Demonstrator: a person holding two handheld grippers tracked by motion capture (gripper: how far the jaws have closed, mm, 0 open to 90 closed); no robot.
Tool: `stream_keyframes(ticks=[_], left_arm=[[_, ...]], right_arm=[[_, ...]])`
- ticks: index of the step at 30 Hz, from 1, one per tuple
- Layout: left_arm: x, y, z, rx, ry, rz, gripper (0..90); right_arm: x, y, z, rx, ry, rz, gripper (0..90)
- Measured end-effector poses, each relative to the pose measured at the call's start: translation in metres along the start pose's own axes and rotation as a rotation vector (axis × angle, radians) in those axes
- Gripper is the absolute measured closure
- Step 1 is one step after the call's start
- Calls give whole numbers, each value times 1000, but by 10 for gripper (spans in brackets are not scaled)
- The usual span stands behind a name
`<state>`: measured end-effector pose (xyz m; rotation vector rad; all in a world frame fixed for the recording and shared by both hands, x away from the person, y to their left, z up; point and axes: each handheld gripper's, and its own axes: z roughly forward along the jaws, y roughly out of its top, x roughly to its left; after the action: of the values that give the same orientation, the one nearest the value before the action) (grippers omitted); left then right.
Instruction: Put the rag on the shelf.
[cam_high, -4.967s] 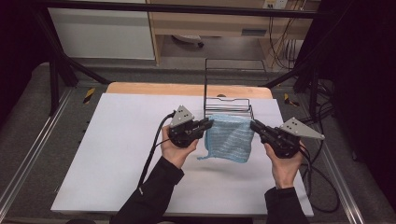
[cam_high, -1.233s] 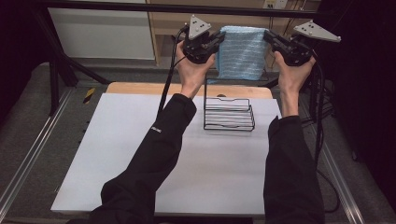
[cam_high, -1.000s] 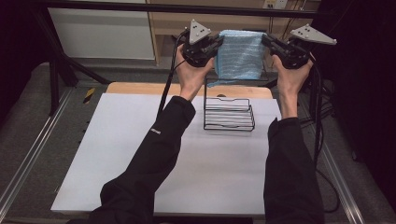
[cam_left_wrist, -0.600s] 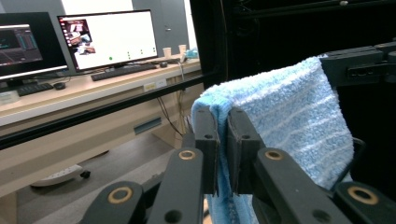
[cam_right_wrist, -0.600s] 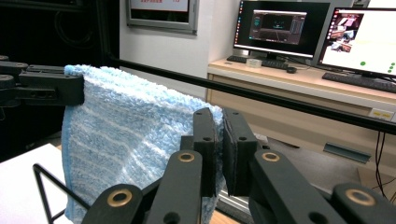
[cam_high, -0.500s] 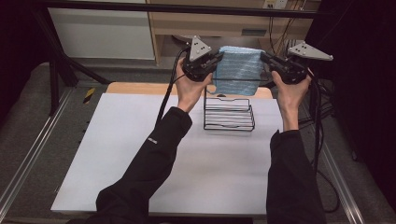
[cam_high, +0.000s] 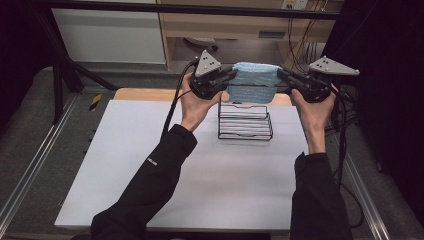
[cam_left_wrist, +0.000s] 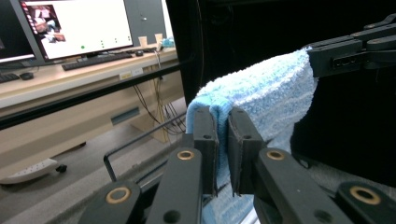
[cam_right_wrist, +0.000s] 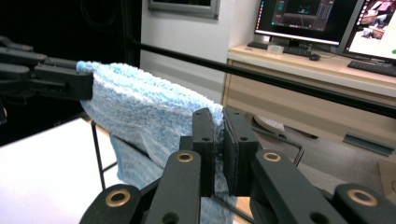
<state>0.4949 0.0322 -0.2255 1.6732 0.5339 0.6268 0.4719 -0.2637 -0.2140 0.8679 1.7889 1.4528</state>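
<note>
Left gripper (cam_high: 226, 80) clamped on left end of blue towel (cam_high: 255, 80); jaws nearly together, cloth pinched between. Right gripper (cam_high: 283, 77) clamped on right end likewise. Towel stretched between both, folded over, hanging in air above wire rack (cam_high: 245, 125). Rack stands near far edge of table (cam_high: 150, 165), right of middle. Lower towel edge at rack's tall back frame.

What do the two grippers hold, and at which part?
A blue towel: the left gripper and right gripper each pinch one end of its folded top edge.
</note>
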Motion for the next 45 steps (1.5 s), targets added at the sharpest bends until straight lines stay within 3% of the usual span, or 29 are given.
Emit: stream_keyframes(ticks=[21,25,29,32,35,38,40,45], left_arm=[[-15,-20,-4,97,-28,20,823],[-13,-13,-8,106,-34,7,810],[-7,2,-15,99,-24,-13,713],[-2,15,-22,62,-22,-51,642],[2,28,-25,32,-14,-75,628],[2,37,-17,51,-20,-79,675],[0,39,-8,89,-32,-74,717],[-5,31,9,153,-78,-93,844]], right_arm=[[13,-24,-12,59,31,-11,843],[13,-26,-12,58,36,-13,846],[14,-27,-12,66,43,-31,849],[14,-28,-13,67,47,-29,848],[14,-29,-12,73,54,-35,847],[14,-30,-13,70,59,-45,846],[14,-30,-14,66,65,-50,845],[13,-31,-14,70,76,-61,842]])
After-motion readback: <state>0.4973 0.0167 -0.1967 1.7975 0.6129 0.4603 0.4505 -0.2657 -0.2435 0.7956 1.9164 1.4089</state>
